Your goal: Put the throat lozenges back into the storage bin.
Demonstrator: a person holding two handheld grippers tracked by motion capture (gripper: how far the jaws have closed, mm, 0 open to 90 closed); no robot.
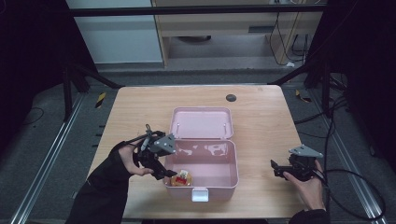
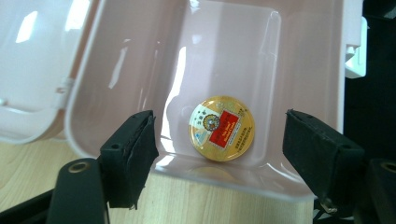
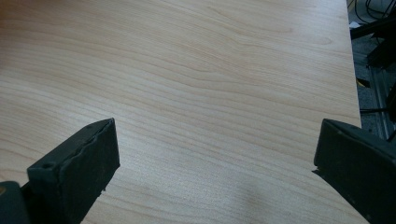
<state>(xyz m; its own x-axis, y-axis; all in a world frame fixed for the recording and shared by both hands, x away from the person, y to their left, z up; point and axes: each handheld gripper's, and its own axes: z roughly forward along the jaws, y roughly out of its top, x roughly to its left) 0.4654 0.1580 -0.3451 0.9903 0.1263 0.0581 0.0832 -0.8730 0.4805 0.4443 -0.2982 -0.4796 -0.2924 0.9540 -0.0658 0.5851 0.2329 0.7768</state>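
A lab-like recording space was indicated: a light wooden worktop (image 1: pixel 140 107) was framed by black metal struts (image 1: pixel 93 74), with loose black cables (image 1: pixel 336 121) trailed over grey carpeted floor (image 1: pixel 46 140).

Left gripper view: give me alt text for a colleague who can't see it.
A round gold tin with a red label lies flat on the floor of an open pale pink plastic box. The left tongs hang above the box's near rim, black jaws apart with nothing between them. Light wooden table shows below.
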